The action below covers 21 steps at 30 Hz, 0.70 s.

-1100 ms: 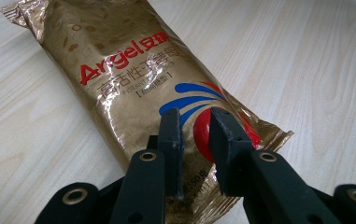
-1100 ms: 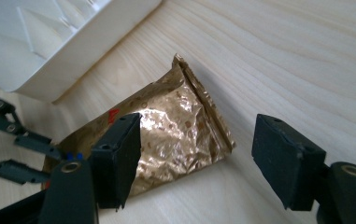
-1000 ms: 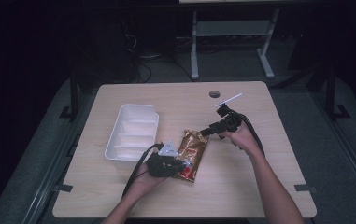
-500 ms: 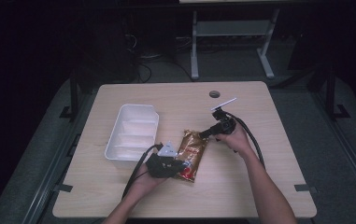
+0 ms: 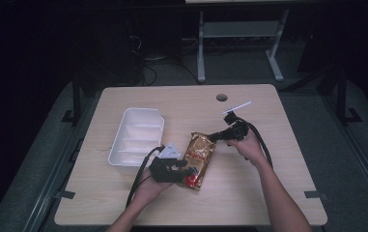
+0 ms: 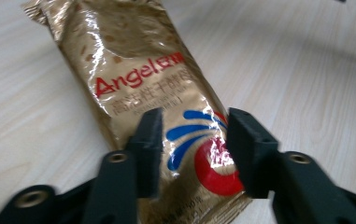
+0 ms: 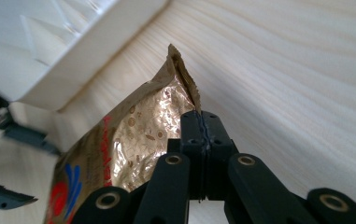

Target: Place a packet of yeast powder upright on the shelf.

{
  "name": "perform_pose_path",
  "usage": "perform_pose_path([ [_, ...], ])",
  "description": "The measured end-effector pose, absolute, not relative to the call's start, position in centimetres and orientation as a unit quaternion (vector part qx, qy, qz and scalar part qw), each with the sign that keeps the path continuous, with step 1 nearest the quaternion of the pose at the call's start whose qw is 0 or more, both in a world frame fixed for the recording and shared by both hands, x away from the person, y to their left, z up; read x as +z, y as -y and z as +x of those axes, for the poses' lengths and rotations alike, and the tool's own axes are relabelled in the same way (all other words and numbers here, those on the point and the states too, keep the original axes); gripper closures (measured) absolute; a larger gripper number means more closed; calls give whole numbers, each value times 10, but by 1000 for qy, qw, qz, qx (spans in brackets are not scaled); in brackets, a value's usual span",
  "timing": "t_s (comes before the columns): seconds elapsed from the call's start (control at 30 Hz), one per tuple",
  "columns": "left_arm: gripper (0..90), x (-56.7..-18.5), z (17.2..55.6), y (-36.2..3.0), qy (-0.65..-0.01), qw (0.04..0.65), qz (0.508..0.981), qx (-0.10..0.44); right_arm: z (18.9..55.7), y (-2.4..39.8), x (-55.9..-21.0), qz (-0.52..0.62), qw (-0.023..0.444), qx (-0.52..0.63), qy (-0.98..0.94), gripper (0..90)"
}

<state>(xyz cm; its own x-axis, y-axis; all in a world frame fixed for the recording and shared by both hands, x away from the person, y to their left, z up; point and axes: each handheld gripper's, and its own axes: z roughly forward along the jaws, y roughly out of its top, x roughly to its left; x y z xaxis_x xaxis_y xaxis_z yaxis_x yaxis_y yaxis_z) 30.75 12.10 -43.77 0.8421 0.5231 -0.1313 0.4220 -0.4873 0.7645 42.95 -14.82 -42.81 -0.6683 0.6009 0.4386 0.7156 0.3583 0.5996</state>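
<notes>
Gold packet (image 5: pixel 200 153) — right hand-held gripper (image 7: pixel 199 122) clamped on top edge; left hand-held gripper (image 6: pixel 194 144) just parted, astride bottom end.

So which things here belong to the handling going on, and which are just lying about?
In use:
- gold packet
- right claw, shut on the packet's top edge after just closing
- left claw, jaws just opened, straddling the packet's lower end

Lying about:
- white tray
- white strip near the table's far edge

White tray (image 5: pixel 138 135) blocks left; tabletop (image 5: pixel 268 188) right open.
</notes>
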Motion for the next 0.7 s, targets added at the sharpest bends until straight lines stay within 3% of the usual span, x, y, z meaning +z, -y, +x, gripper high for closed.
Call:
perform_pose_path([
  [0.2, 308, -435, 307, -122, -289, 435, 849, 80, 412, 151, -404, -371, 49, -423, 825, 891],
  [0.43, 224, -436, 308, -125, -304, 458, 832, 74, 390, 152, -375, -325, 23, -446, 834, 891],
  [0.7, 214, -441, 311, -121, -305, 463, 830, 61, 369, 152, -353, -280, 2, -462, 841, 892],
])
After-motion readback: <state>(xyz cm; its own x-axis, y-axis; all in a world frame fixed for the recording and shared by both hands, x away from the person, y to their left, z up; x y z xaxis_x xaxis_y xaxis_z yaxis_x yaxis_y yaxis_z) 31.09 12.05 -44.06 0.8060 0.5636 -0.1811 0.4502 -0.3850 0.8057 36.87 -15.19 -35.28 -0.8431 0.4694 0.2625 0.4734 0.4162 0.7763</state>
